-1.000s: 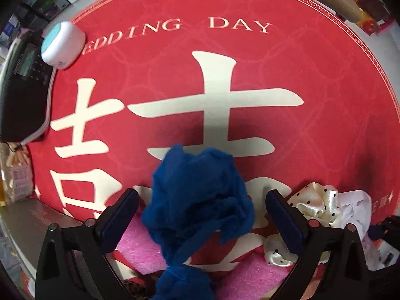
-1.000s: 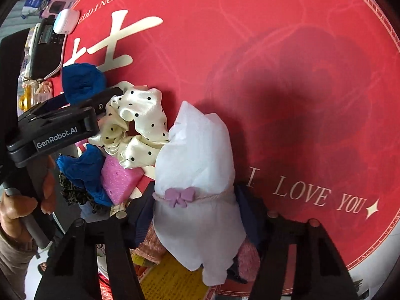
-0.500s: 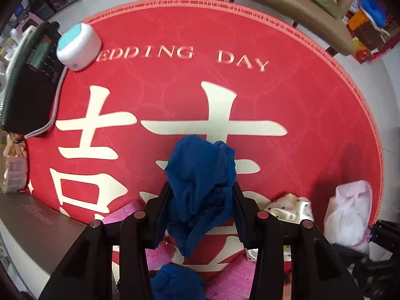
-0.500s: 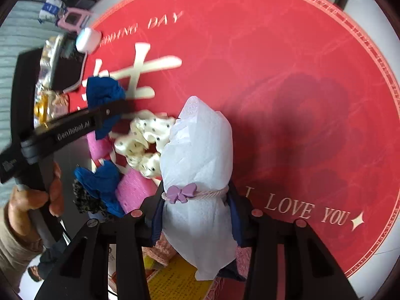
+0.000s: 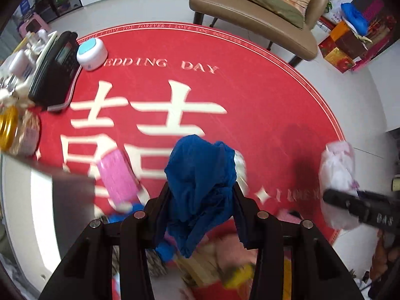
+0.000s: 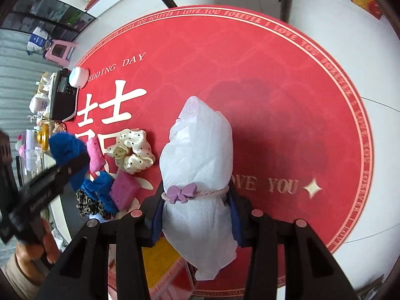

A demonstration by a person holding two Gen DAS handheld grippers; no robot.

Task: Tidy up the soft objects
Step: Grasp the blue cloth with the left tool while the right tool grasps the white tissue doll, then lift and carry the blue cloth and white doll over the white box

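My left gripper is shut on a crumpled dark blue cloth, which hangs above the red round mat. My right gripper is shut on a white bundle tied with a cord and a purple bow, also held above the mat. On the mat's near left lie a cream polka-dot scrunchie, two pink sponges, a blue scrunchie and a leopard-print scrunchie. The left gripper with the blue cloth shows at the left of the right wrist view.
A black desk phone, a white and teal round device and a gold-lidded jar crowd the table's left edge. A brown chair with a cushion stands behind the table. Red and yellow boxes lie under the grippers.
Both grippers closed, the left on the blue cloth and the right on the white bundle. Both then rose, so the table looks smaller and farther away.
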